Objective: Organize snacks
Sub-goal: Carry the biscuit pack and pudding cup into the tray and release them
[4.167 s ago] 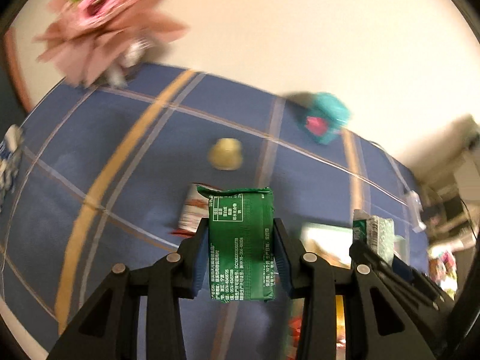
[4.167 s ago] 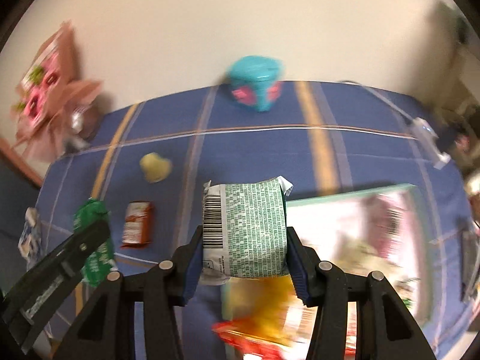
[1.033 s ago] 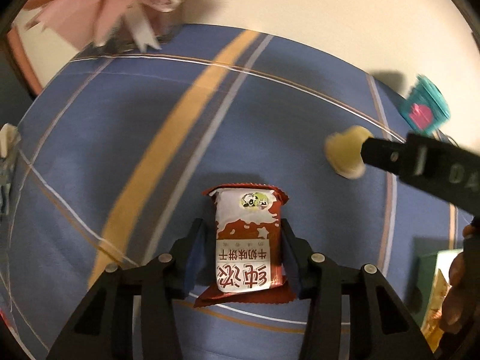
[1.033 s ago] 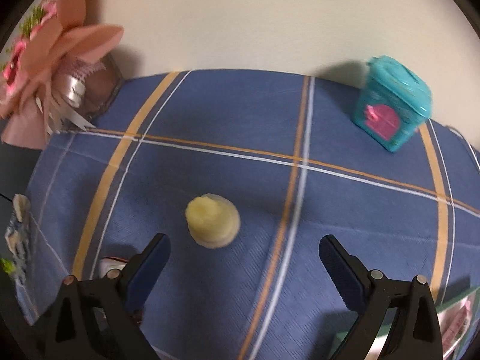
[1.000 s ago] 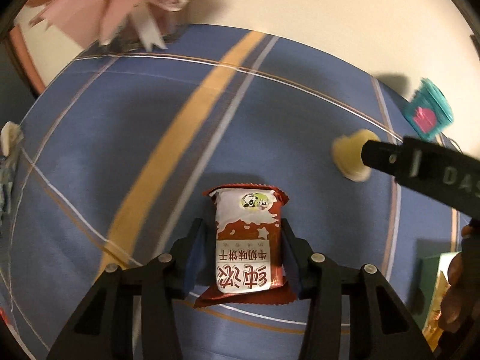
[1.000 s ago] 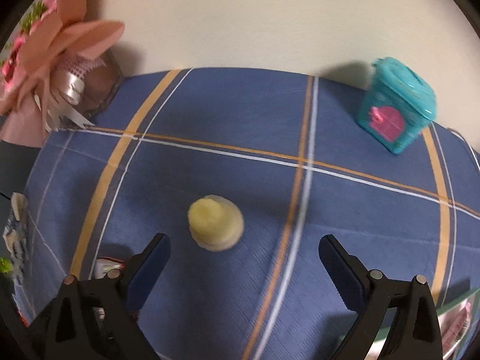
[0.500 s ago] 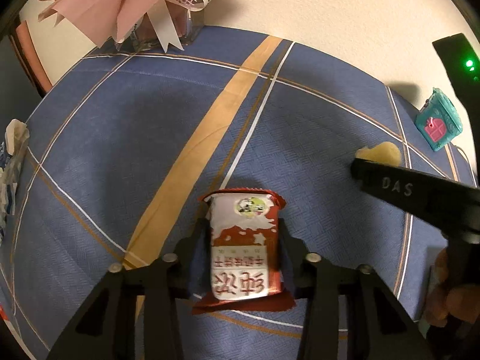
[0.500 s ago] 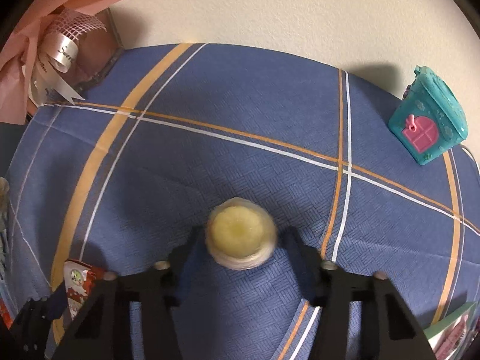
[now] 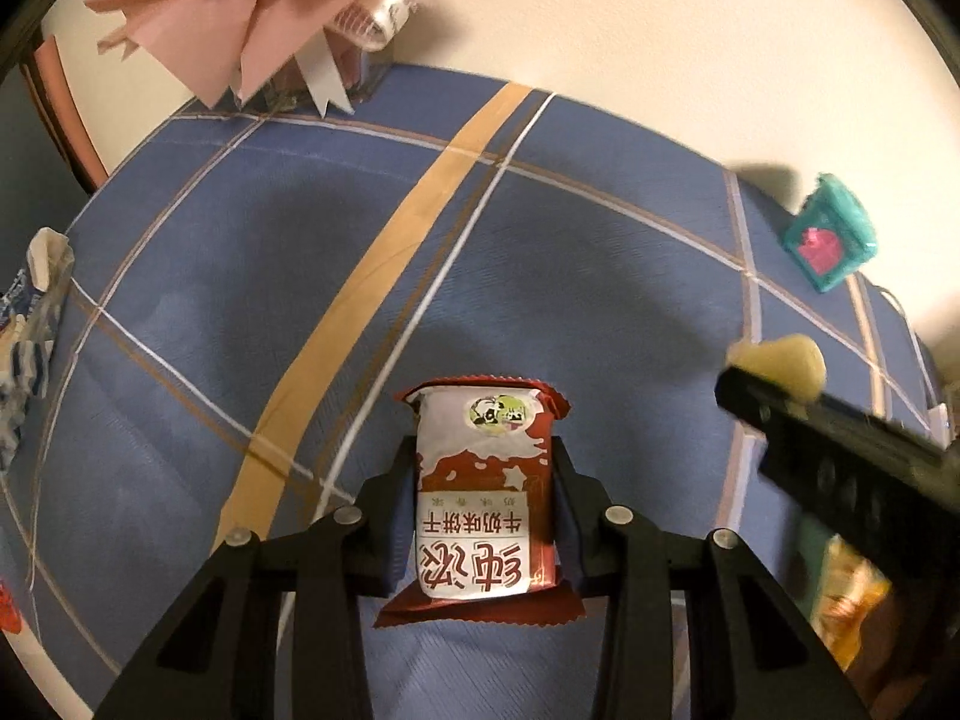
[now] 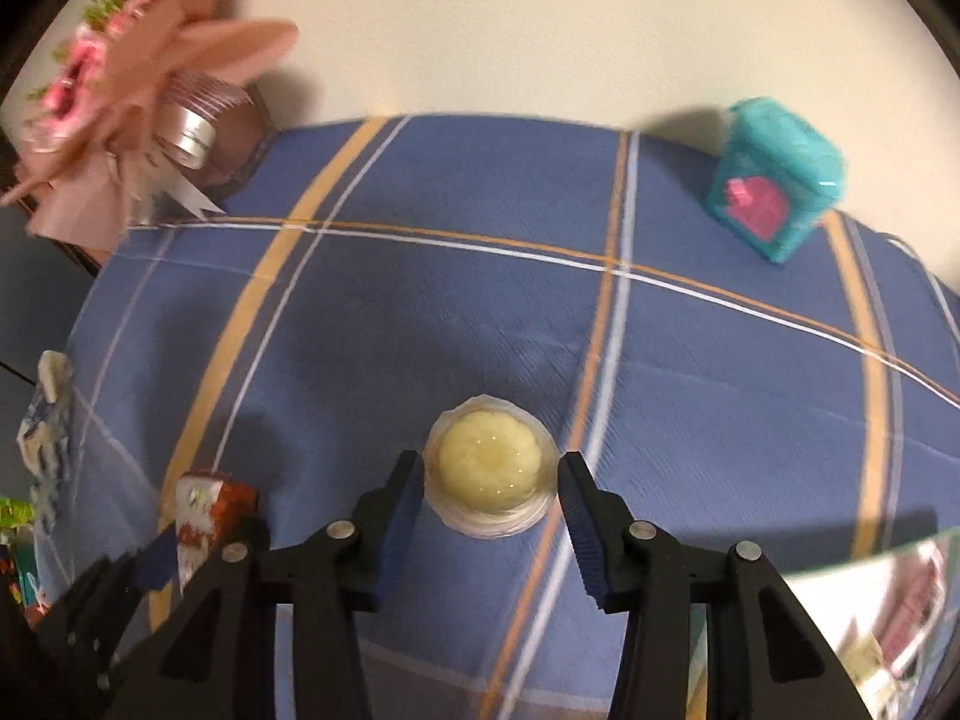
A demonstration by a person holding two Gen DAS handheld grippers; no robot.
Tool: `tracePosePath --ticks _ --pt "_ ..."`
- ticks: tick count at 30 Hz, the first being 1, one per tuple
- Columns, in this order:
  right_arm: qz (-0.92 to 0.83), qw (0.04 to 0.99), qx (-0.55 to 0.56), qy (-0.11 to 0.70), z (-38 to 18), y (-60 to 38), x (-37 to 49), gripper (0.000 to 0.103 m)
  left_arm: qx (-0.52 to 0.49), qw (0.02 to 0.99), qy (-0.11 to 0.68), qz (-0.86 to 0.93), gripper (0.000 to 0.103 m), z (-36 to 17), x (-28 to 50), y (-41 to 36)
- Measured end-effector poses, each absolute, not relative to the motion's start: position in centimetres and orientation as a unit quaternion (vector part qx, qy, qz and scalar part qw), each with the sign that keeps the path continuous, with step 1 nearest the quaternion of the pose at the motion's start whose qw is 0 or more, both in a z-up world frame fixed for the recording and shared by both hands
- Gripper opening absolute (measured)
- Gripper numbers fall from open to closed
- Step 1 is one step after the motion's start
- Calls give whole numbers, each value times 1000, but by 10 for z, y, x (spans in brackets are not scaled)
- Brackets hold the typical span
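Since a second ago, the right gripper (image 10: 489, 495) has come in from spread wide around the yellow jelly cup (image 10: 487, 473) to pinching it between its pads, while the left gripper (image 9: 483, 510) has lifted its red biscuit packet (image 9: 482, 501) a little off the blue checked tablecloth (image 9: 252, 312); its pads press the packet's sides. White Chinese characters run across the packet's lower half, upside down in this view, with a small round cartoon sticker near its top. By the wall stand a teal box (image 10: 774, 180) with a pink patch and a pink paper bouquet (image 10: 126, 96). Between them the cloth lies bare. A mirrored tray edge (image 10: 870, 564) shows at lower right.
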State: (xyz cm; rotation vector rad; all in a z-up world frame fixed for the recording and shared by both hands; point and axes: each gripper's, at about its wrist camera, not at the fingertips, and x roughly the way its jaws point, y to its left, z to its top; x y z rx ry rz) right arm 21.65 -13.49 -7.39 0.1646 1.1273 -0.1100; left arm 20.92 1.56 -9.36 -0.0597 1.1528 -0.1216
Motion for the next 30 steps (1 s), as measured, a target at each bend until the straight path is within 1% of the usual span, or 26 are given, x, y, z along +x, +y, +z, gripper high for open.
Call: tracePosePath --ticks 4,9,15,19,24,30 --pt "-61 854 75 510 -44 -140 174 49 -32 843 533 -72 41 -67 182 4" --pt "-78 871 82 478 -6 -148 119 49 -28 846 525 -89 41 -48 148 -11" --pt "-111 877 108 455 15 -176 53 49 -17 852 509 -116 41 -28 110 -32" --pt "-145 865 128 462 8 -201 25 49 -11 852 502 -148 41 -17 89 -52" --pt "-212 847 166 459 0 -257 -7 49 23 846 491 -206 41 -6 63 -97" --pt "-265 818 208 465 -15 -317 -39 49 54 822 492 -281 41 -5 32 -157"
